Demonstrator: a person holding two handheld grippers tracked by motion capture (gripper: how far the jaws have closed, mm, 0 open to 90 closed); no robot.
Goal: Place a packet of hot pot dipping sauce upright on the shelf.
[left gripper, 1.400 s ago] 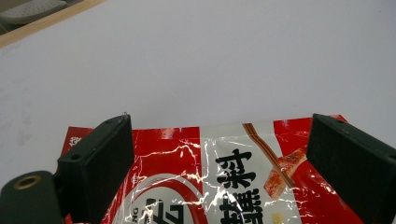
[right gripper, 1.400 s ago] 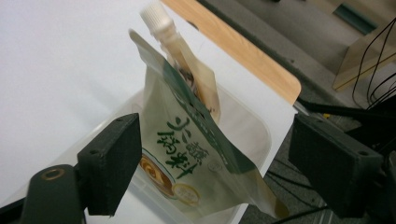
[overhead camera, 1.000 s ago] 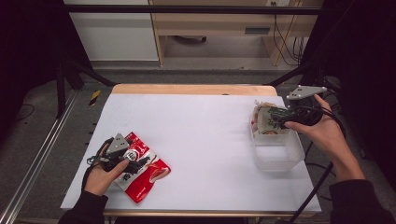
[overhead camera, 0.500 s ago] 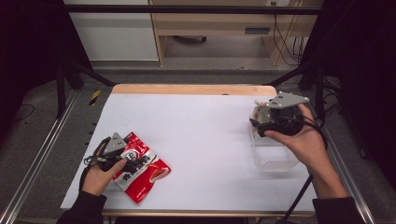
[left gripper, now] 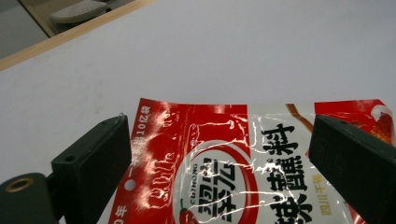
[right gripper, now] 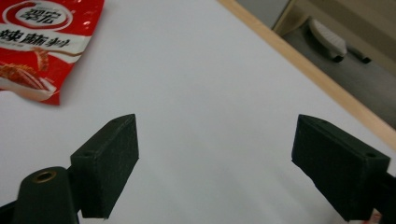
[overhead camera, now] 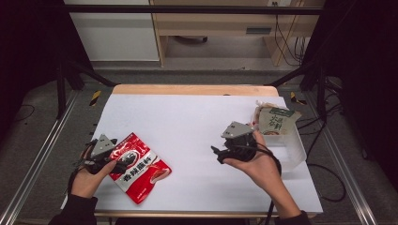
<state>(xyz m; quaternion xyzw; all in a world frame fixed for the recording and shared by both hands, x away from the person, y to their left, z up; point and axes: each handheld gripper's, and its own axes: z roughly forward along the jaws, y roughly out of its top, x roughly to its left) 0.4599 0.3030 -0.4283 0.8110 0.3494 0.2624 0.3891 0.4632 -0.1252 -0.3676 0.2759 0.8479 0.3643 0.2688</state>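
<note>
One green-and-white packet already sits in the clear bin at the table's right edge; the red packet lies flat at the near left, apparently still to be moved. Left gripper, low at the packet's left end, has its jaws spread either side of it, not yet closed; right gripper, jaws spread and empty, hangs over bare table just left of the bin, pointing left.

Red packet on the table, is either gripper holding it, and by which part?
Nothing is held. The left gripper has open jaws either side of the red packet, not closed on it. The right gripper is open over bare table.
</note>
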